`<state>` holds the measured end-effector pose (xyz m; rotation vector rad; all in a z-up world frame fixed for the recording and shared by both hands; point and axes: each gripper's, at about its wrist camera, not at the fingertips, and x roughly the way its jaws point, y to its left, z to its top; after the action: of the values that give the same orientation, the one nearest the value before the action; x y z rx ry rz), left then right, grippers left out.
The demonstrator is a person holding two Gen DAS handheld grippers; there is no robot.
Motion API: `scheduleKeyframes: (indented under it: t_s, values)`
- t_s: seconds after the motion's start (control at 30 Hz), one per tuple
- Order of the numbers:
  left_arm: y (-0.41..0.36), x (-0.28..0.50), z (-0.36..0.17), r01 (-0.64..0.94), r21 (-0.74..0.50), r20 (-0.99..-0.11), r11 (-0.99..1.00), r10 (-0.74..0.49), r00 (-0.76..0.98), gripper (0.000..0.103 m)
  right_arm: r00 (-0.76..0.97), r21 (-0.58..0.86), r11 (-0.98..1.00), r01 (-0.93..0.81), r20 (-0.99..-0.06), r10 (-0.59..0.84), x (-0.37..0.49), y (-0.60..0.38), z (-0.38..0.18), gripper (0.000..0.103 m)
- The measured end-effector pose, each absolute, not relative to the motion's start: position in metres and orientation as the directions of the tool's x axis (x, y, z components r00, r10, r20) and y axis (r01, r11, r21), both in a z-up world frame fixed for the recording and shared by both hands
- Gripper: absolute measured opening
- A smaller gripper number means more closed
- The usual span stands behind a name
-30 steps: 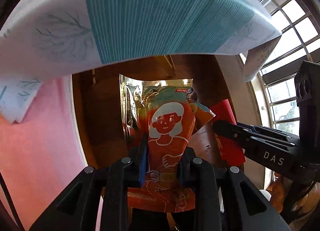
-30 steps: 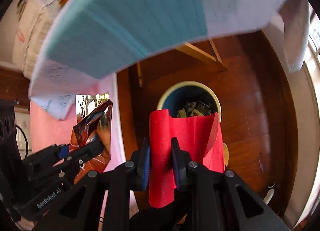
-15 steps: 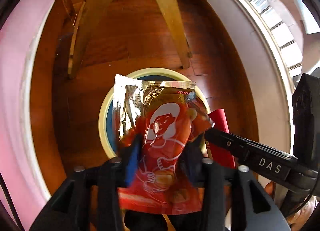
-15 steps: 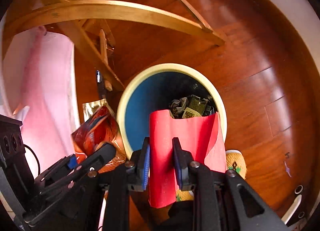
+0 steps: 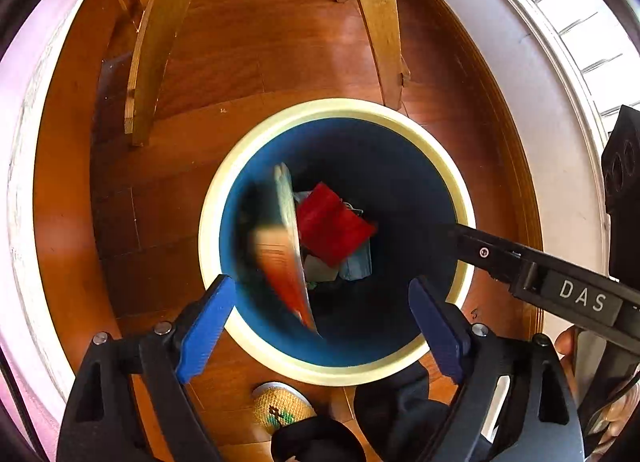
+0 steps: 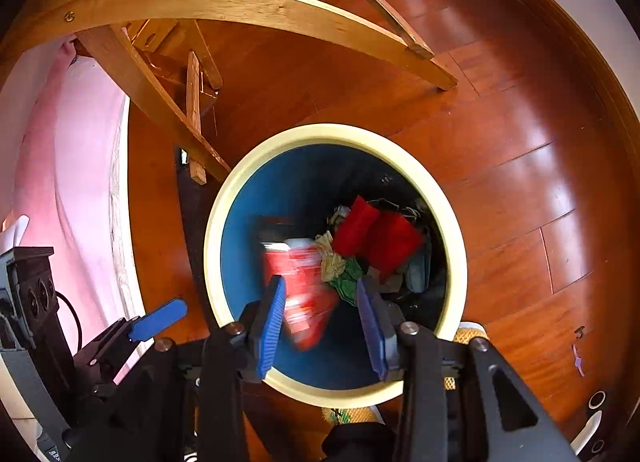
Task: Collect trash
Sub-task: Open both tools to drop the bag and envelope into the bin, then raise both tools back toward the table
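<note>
Below both tongs: a blue bin (image 5: 404,182) with a cream rim stands on the wood floor, mouth up, straight under my fingers.
Left tongs (image 5: 324,318): jaws have just been opening and stand wide apart, with nothing between the pads.
Right tongs (image 6: 322,328): jaws have just been opening too and stand partly apart, gripping nothing.
Snack wrapper (image 5: 286,250): blurred, edge-on, loose inside the bin ahead of my left tongs.
Red paper (image 6: 378,240): lying on the crumpled litter at the bottom, ahead of my right tongs.
Doing it well: I judge I should hold both tongs over the mouth until the wrapper settles, then lift straight up.
Around: wooden chair legs (image 6: 224,6) beyond the bin, a slipper (image 5: 282,408) just behind its rim.
In the way: my two tongs sit close together, and the rim lies right beneath the pads.
</note>
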<state>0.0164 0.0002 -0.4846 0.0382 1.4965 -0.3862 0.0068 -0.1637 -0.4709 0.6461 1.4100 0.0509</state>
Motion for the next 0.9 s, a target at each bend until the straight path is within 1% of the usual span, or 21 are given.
scheduleKeyframes:
  t_s: [0.23,0.43,0.57,0.9]
  values:
    - [0.006,0.011,-0.468,0.262,-0.192,-0.976,0.946,-0.212,0.049,0.088,0.189,0.450,0.834,0.319,-0.893,0.409,-0.003,-0.161,-0.453,0.037]
    - [0.009,-0.002,-0.417,0.265,-0.169,-0.978,0.949,-0.194,0.073,0.088,0.169,0.433,0.841,0.324,-0.901,0.398,-0.017,-0.159,-0.412,0.037]
    - [0.009,-0.007,-0.358,0.292,-0.154,-0.973,0.944,-0.196,0.121,0.088,0.179,0.424,0.848,0.317,-0.905,0.386,-0.023,-0.156,-0.363,0.037]
    - [0.028,-0.010,-0.165,0.335,-0.112,-0.925,0.936,-0.221,0.309,0.089,0.295,0.412,0.875,0.255,-0.895,0.335,-0.035,-0.145,-0.194,0.037]
